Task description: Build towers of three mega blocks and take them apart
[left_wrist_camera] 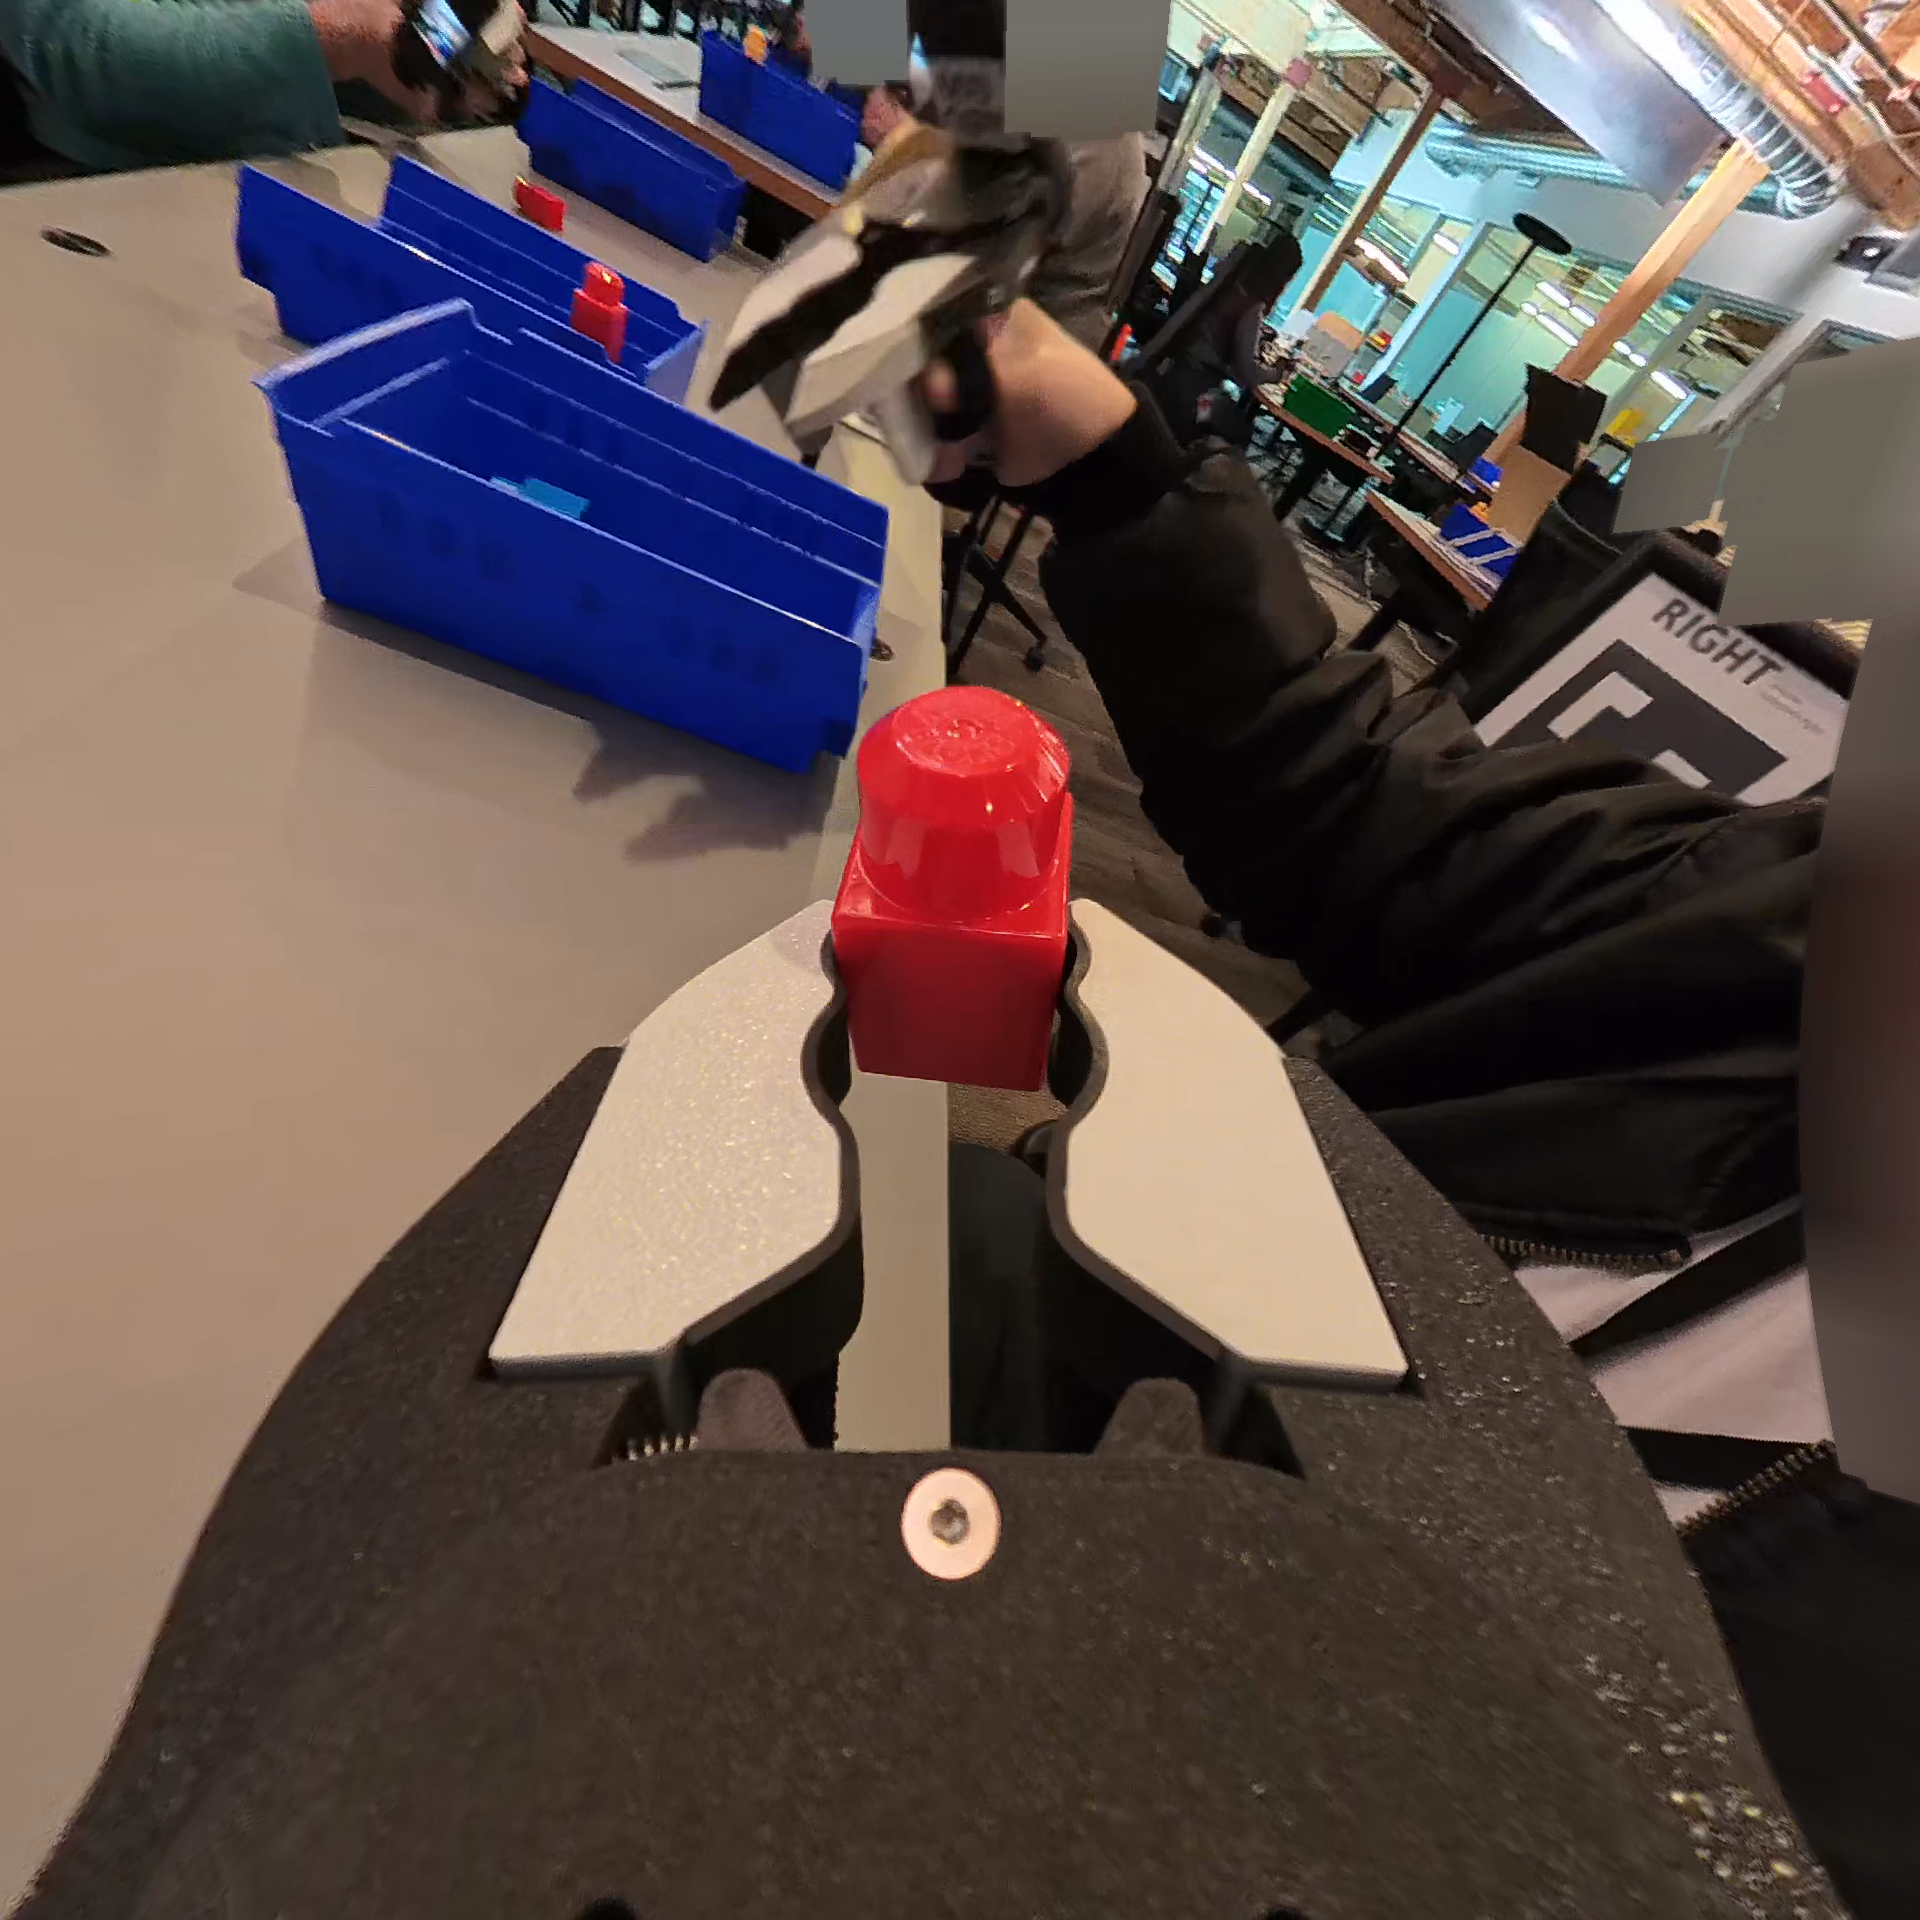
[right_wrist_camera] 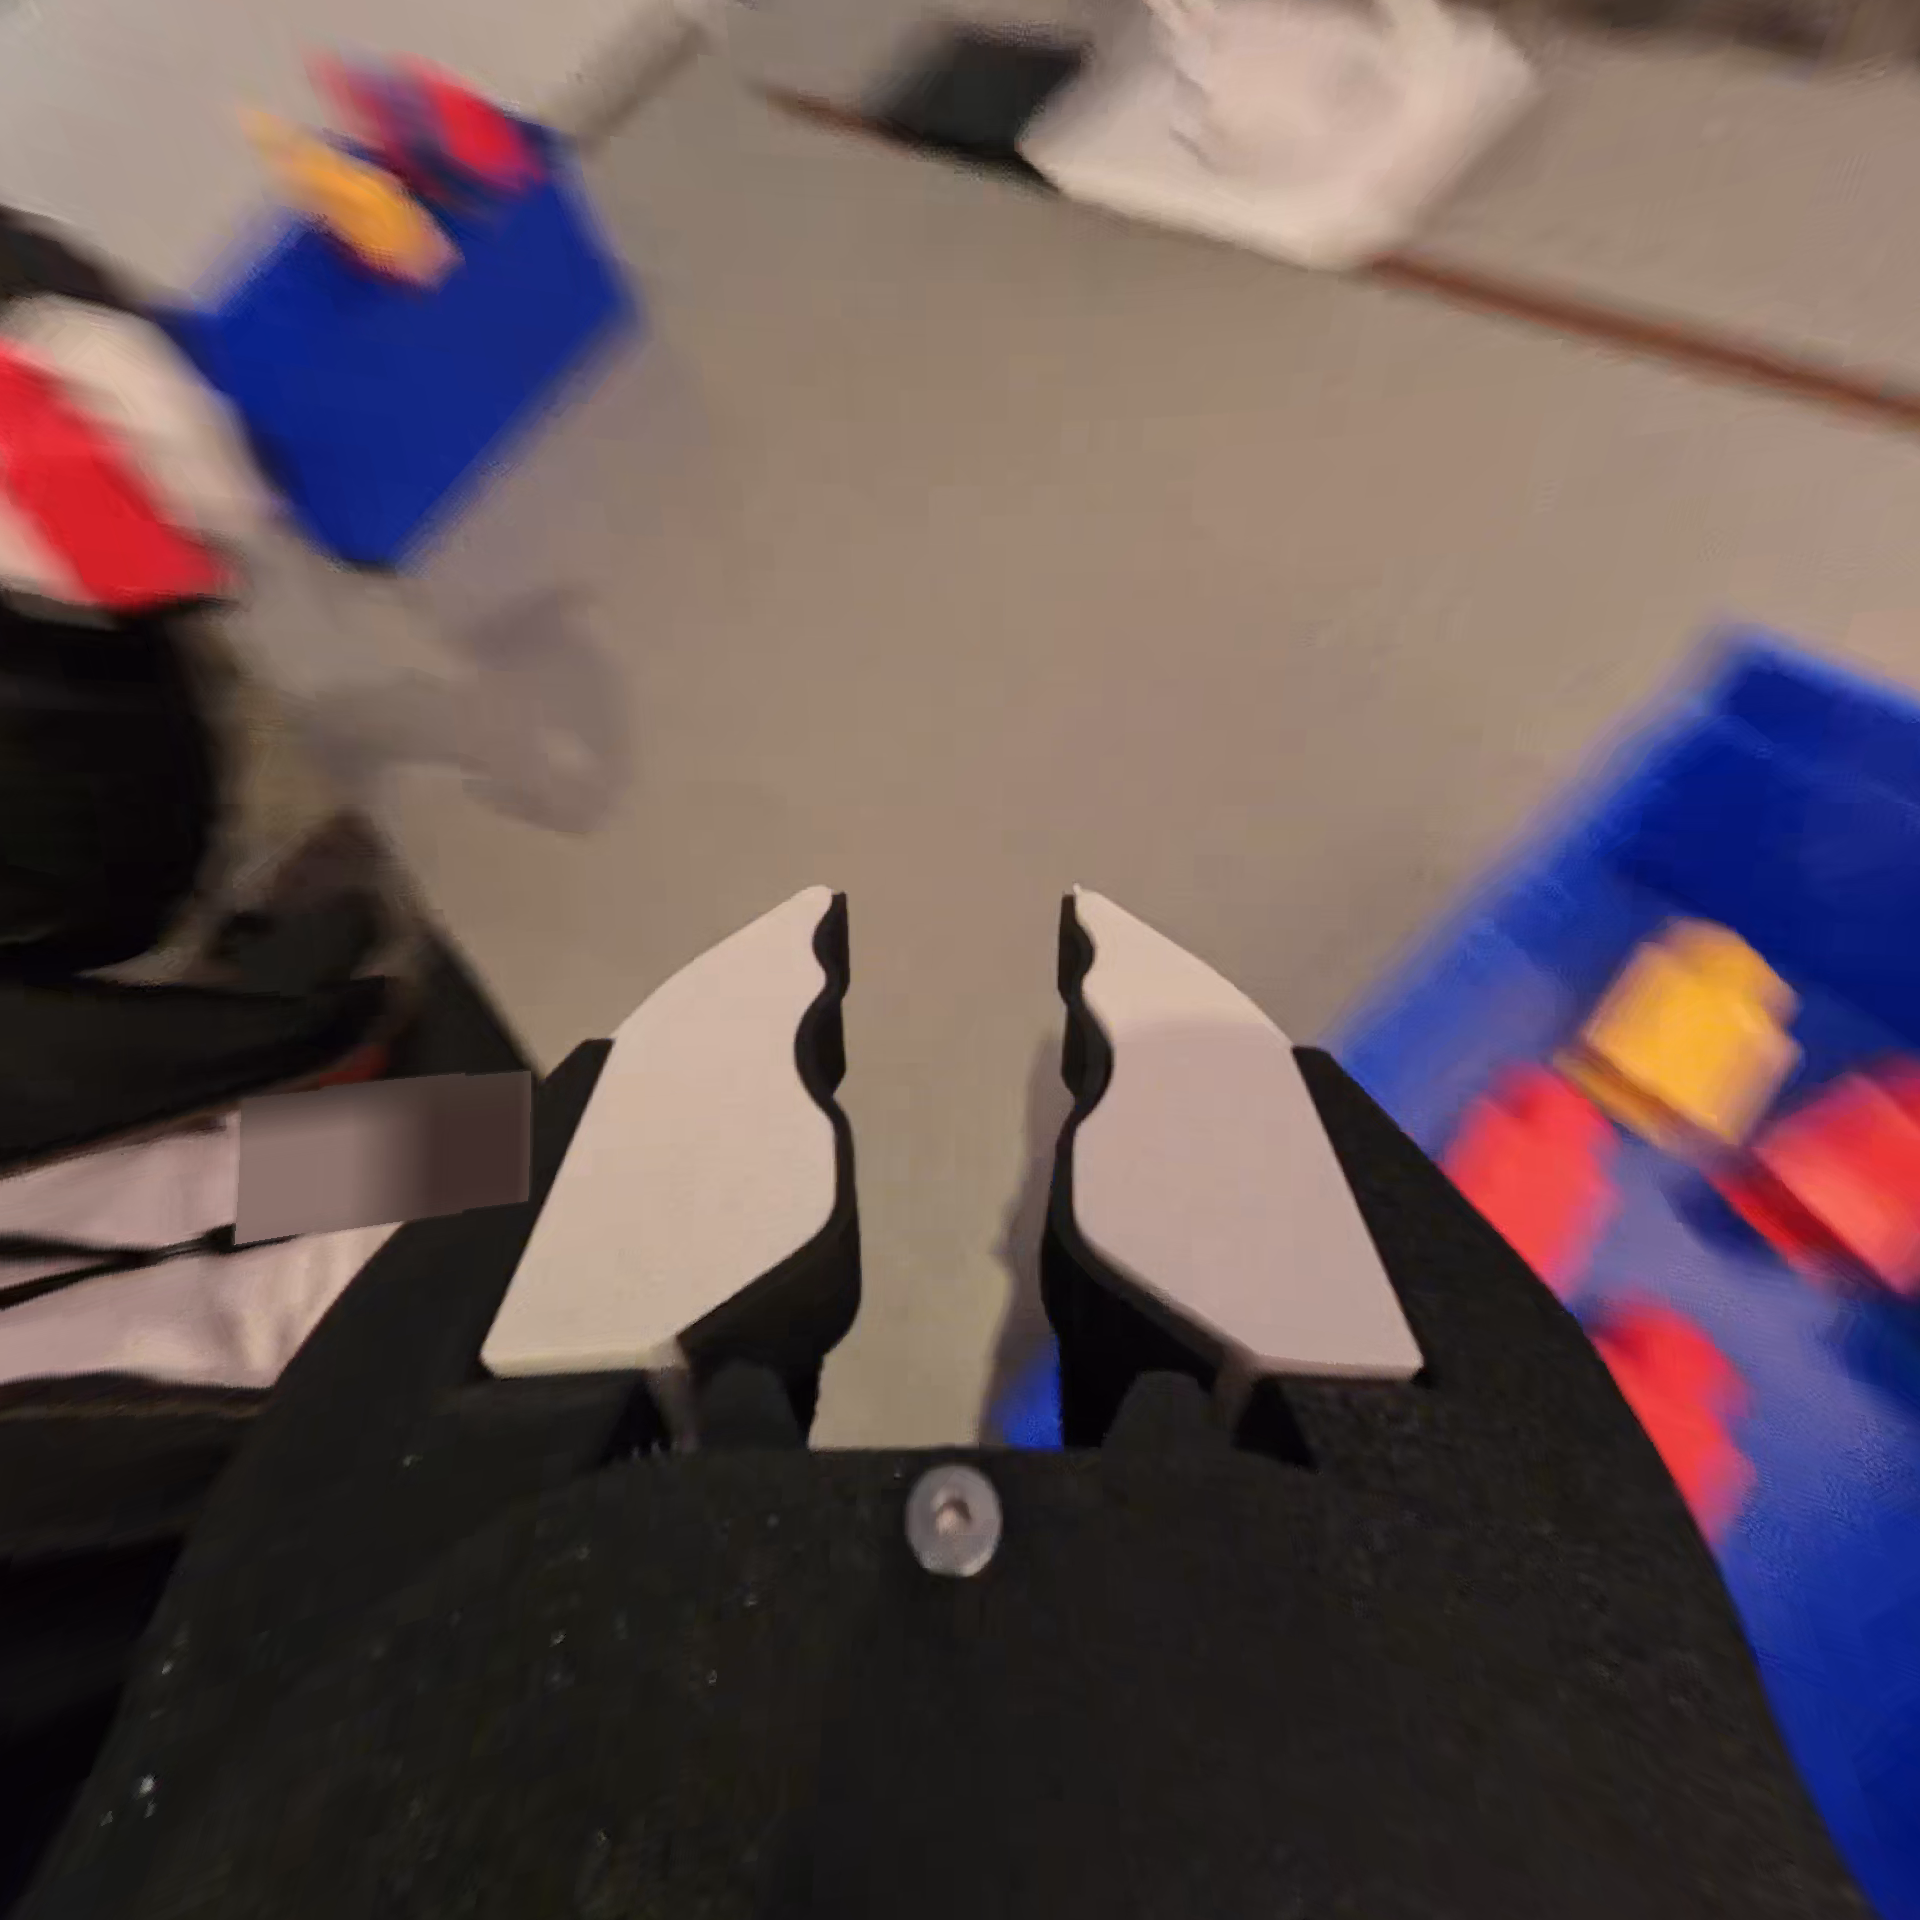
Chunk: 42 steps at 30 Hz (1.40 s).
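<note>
My left gripper (left_wrist_camera: 951,935) is shut on a red mega block (left_wrist_camera: 956,904), stud up, held in the air over the table's right edge. My right gripper (right_wrist_camera: 954,914) is open and empty above the grey table (right_wrist_camera: 935,520); it also shows in the left wrist view (left_wrist_camera: 769,400), raised beyond the block. The right wrist view is blurred. A blue bin (right_wrist_camera: 1714,1143) at its right holds red and yellow blocks (right_wrist_camera: 1683,1029). The red block in the left gripper shows at its left edge (right_wrist_camera: 83,488).
Several blue bins (left_wrist_camera: 582,561) stand in a row on the grey table (left_wrist_camera: 260,883); one farther back holds a red block (left_wrist_camera: 601,307). Another blue bin (right_wrist_camera: 405,364) with blocks is at far left in the right wrist view. Another person's arm (left_wrist_camera: 156,73) is at the far side.
</note>
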Available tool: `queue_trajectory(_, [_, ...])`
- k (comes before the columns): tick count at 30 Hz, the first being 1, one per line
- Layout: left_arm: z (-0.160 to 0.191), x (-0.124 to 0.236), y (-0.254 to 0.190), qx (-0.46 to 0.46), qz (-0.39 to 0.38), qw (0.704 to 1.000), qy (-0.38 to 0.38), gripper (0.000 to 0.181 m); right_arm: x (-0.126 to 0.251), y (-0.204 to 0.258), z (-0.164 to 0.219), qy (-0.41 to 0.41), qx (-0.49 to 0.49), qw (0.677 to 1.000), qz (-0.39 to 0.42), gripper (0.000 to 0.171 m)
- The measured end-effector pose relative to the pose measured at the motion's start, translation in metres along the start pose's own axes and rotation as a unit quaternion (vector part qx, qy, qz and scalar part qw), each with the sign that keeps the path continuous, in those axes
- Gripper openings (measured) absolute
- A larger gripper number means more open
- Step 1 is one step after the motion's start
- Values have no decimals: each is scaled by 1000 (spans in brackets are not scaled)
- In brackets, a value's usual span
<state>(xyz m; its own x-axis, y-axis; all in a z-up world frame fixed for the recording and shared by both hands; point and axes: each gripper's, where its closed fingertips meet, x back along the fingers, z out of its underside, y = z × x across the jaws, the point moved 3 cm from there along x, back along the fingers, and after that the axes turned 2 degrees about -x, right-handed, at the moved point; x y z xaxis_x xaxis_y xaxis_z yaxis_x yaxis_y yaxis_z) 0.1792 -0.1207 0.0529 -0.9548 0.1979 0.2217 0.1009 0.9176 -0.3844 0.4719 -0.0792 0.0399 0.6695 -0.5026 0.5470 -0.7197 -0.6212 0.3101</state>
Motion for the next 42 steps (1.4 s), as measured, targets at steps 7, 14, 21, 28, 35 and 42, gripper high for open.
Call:
queue_trajectory(7, [-4, -44, -10, -1, 38, 999, 21, 36, -56, 180, -38, -100, 151, 963, -201, 47])
queue_trajectory(14, [-3, -45, -17, -24, 22, 999, 39, 36, -93, 209, -38, -98, 100, 956, -259, 47])
queue_trajectory(21, [-7, -36, -18, -44, 9, 999, 28, 36, -102, 212, -33, -89, 96, 956, -263, 35])
queue_trajectory(28, [-7, -35, -18, -45, 11, 999, 23, 36, -105, 213, -34, -85, 99, 959, -253, 41])
queue_trajectory(35, [-6, -35, -18, -53, 4, 998, 27, 36, -103, 213, -31, -90, 119, 956, -253, 35])
queue_trajectory(42, [8, -32, -6, -28, -14, 999, 43, 48, -70, 185, -47, -135, 107, 961, -215, 35])
